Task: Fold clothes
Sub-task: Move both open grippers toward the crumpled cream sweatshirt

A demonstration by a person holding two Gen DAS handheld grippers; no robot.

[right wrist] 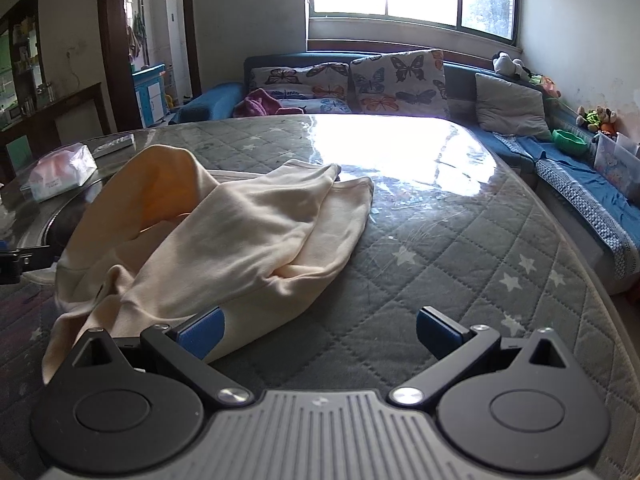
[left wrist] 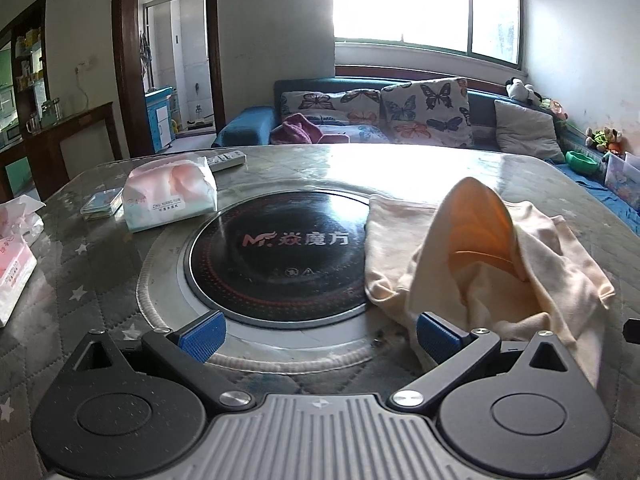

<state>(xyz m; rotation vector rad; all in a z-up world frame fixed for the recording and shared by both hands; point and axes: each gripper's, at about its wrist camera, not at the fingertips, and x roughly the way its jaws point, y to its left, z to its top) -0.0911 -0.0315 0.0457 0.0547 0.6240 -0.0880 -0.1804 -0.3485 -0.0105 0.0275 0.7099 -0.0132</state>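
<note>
A cream-coloured garment [left wrist: 480, 264] lies crumpled on the quilted table, with one part standing up in a hollow peak. In the right wrist view the garment [right wrist: 240, 240] fills the left half. My left gripper [left wrist: 318, 334] is open and empty; its right pad [left wrist: 434, 338] is at the garment's near left edge. My right gripper [right wrist: 318, 334] is open and empty; its left pad [right wrist: 202, 334] is against the garment's near edge, and the right pad is over bare table.
A round black induction hob [left wrist: 276, 252] is set in the table's middle, left of the garment. A tissue pack [left wrist: 170, 192], a small box [left wrist: 102, 203] and a remote [left wrist: 226, 159] lie at the far left. A sofa with butterfly cushions [right wrist: 396, 80] stands behind the table.
</note>
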